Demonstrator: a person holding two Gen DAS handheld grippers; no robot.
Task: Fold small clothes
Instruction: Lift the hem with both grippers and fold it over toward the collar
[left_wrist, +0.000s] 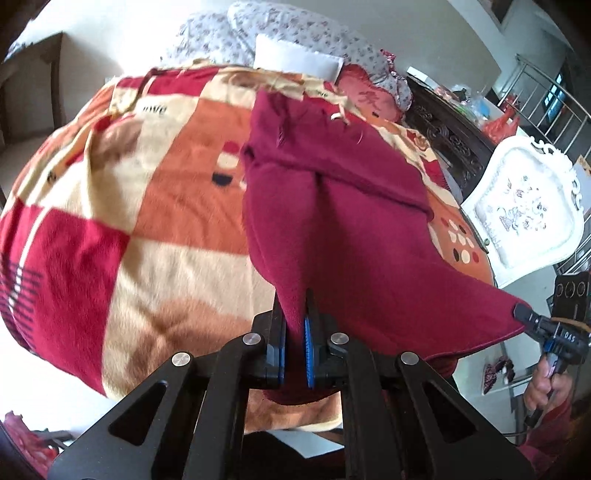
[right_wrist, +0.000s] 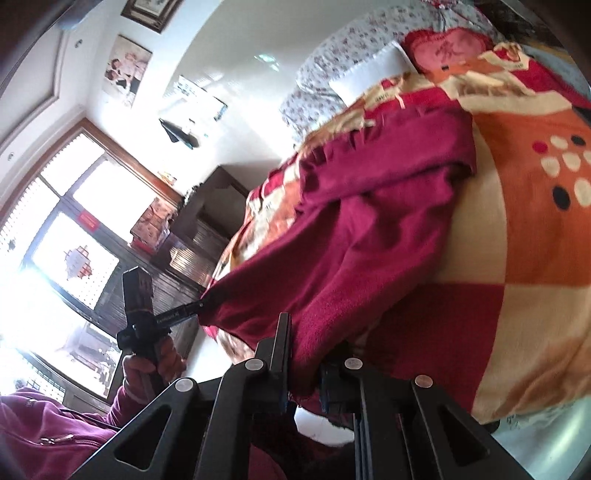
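Note:
A dark red fleece garment (left_wrist: 332, 206) lies stretched over the checked blanket (left_wrist: 155, 206) on the bed. My left gripper (left_wrist: 294, 325) is shut on the garment's near corner, the cloth pinched between the blue pads. My right gripper (left_wrist: 522, 312) shows at the right edge, shut on the garment's other near corner, lifting it off the bed. In the right wrist view the garment (right_wrist: 354, 229) runs into my right gripper (right_wrist: 304, 354), shut on its hem. The left gripper (right_wrist: 197, 306) holds the far corner there.
Floral pillows (left_wrist: 280, 33) and a white pillow (left_wrist: 295, 55) lie at the head of the bed. A white ornate chair (left_wrist: 524, 206) and a dark carved cabinet (left_wrist: 447, 136) stand right of the bed. A window (right_wrist: 55, 240) and a dark dresser (right_wrist: 207, 218) lie beyond the bed's other side.

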